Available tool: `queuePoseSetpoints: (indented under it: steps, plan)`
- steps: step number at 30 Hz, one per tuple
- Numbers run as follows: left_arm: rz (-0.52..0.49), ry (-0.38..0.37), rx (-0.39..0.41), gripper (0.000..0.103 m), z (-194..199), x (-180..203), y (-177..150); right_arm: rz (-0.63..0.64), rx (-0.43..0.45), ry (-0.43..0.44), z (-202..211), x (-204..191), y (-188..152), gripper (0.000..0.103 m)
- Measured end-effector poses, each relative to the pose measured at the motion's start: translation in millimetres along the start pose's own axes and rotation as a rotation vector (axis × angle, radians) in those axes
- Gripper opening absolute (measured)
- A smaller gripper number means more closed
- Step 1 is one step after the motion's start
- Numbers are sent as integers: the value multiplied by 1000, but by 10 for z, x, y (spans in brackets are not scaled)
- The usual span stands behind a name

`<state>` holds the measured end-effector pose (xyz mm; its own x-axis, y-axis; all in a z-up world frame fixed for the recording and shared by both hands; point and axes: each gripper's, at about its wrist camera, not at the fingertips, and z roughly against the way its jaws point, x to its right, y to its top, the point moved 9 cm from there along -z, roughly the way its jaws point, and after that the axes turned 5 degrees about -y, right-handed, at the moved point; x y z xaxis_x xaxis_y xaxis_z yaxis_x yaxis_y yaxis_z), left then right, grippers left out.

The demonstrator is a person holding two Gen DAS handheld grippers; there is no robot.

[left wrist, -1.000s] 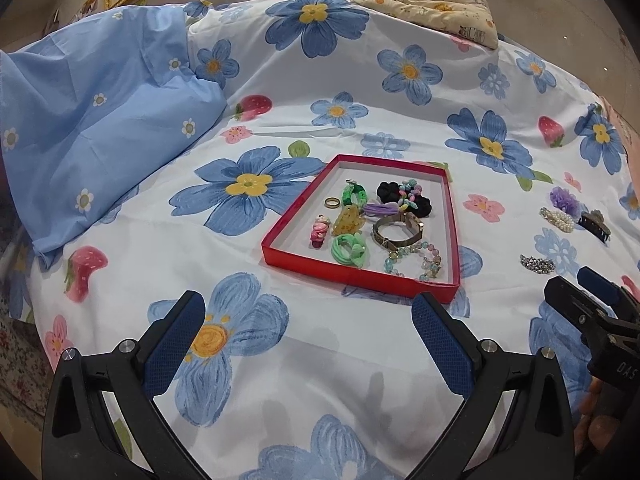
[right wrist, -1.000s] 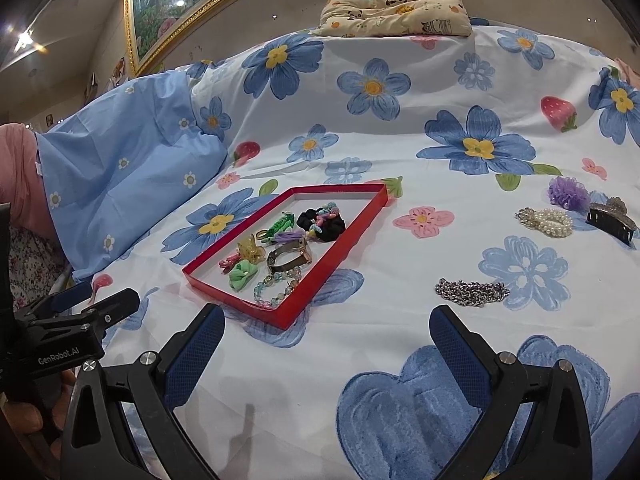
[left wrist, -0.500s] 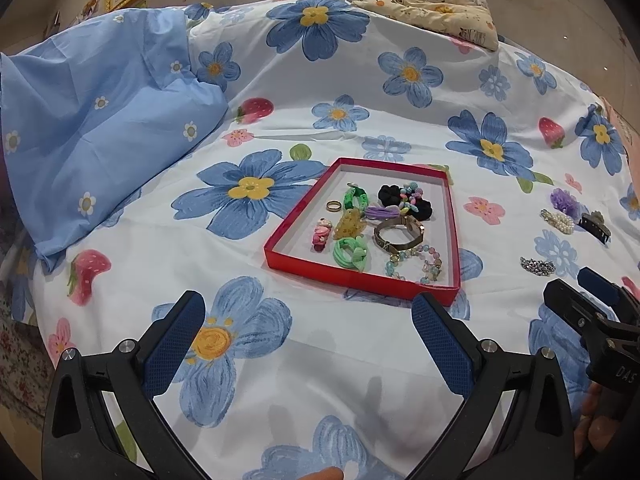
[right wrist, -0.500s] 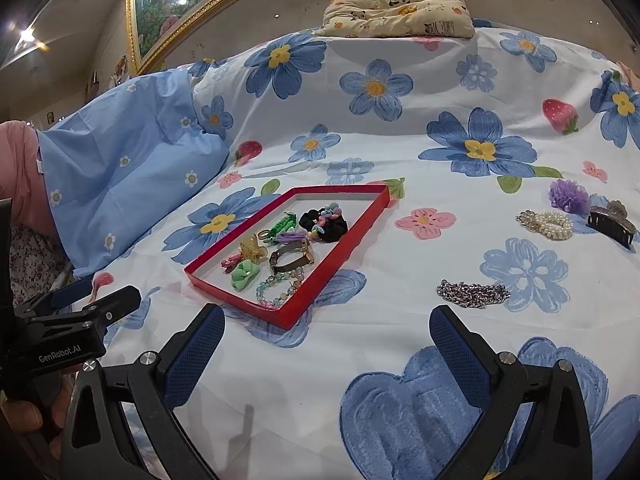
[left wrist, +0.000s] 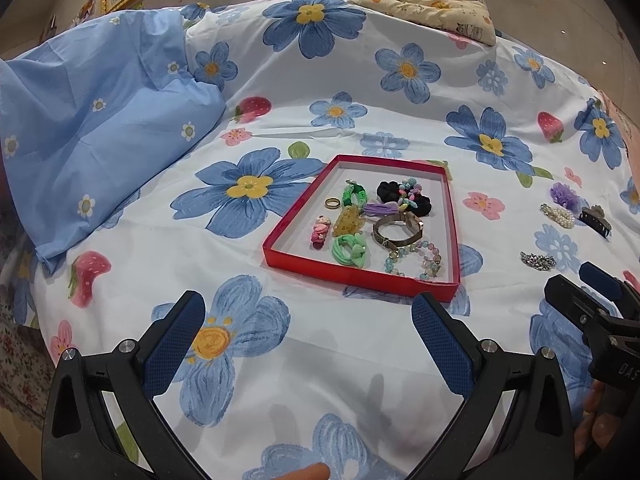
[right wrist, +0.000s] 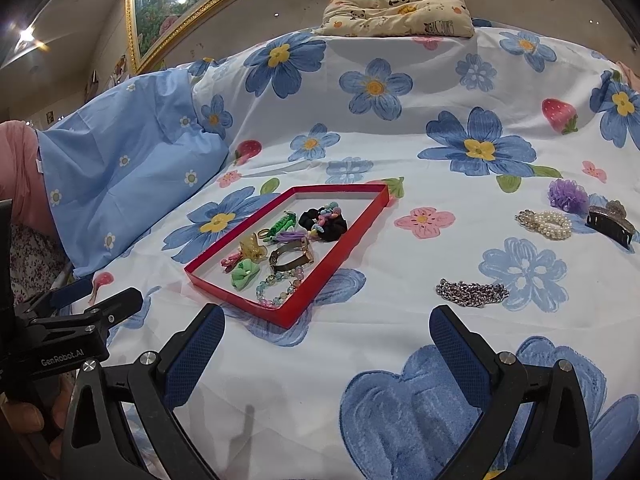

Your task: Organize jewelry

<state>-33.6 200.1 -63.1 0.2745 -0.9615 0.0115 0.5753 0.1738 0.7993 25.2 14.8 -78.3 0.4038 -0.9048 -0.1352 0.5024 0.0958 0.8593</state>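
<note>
At the far left a plain light-blue pillow (left wrist: 100,128) with small daisies lies on the flowered bedsheet (left wrist: 140,248), well apart from everything else. Near the bottom of the left wrist view the left gripper (left wrist: 308,338) hangs over the sheet with its blue-padded fingers (left wrist: 174,344) spread wide and nothing between them — released, short of the tray.

Past it sits the shallow red tray (left wrist: 352,276), flat on the sheet. Inside, from its left side: a gold ring (left wrist: 333,202), a small pink clip (left wrist: 321,231), a yellow claw clip (left wrist: 349,221), a green braided tie (left wrist: 354,194) behind that and a pale green bow (left wrist: 349,251) near the front rim. Further right lie a purple tassel (left wrist: 382,209), a black scrunchie with pastel beads (left wrist: 404,197), a bronze bangle (left wrist: 398,232) and a pastel bead bracelet (left wrist: 414,260) by the front right corner.

Right of the tray, loose on the sheet, the right wrist view shows a silver chain bracelet (right wrist: 472,293) nearest the right gripper (right wrist: 326,350), whose fingers (right wrist: 460,360) are likewise wide apart and empty. Beyond the chain — a pearl clip (right wrist: 545,223), a purple puff tie (right wrist: 567,196) just behind it, and a dark claw clip (right wrist: 610,220) at the far right
</note>
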Motion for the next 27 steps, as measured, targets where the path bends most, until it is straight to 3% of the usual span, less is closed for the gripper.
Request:
queuePoseSetpoints:
  steps: [27]
  plan:
    - [-7, -1, -6, 103, -15, 16, -2, 10, -1, 2, -3, -31, -11, 103]
